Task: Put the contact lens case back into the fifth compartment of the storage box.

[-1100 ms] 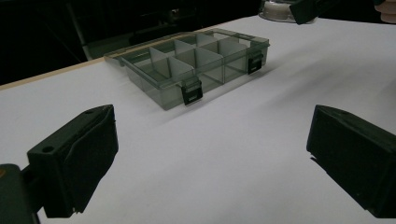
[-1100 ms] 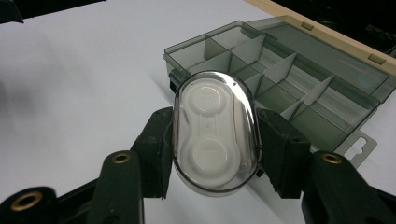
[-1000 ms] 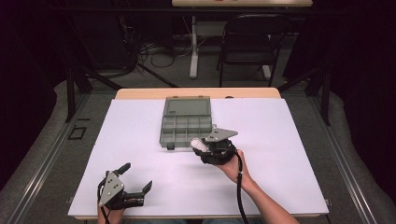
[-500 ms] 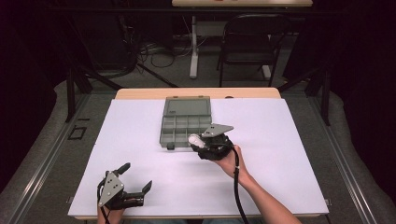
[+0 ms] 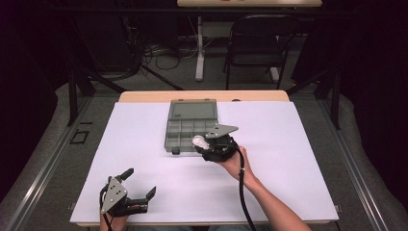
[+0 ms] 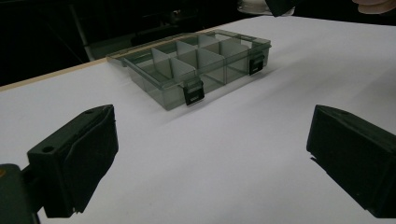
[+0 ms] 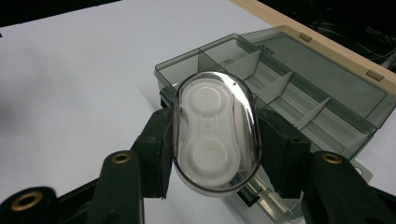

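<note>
- Contact lens case (image 7: pixel 215 135), a clear oval shell with two round white wells inside, sits clamped between the jaws of your right claw (image 7: pixel 214 140); the pads press its two long sides.
- From the high view, your right claw (image 5: pixel 211 144) hangs over the near right corner of the organiser box (image 5: pixel 185 132), with the case (image 5: pixel 199 141) showing as a pale spot at its tip.
- That smoky grey plastic box lies open on the white desk (image 5: pixel 288 159), toward the far middle, its lid folded flat behind it against the wooden far edge.
- Your right gripper view shows the box's (image 7: pixel 299 93) compartments split by thin dividers, just behind and below the held case.
- Your left claw (image 5: pixel 139 185) rests at the near left corner of the desk, well apart from the box, jaws spread wide and gripping nothing.
- In the left gripper view, both black pads (image 6: pixel 74 158) frame bare white desk (image 6: pixel 210 177), and the box (image 6: pixel 196 65) lies beyond them with two dark latches on its near wall.
- Your right hand (image 5: pixel 235 161) reaches in from the bottom edge, a black cable trailing along the forearm.
</note>
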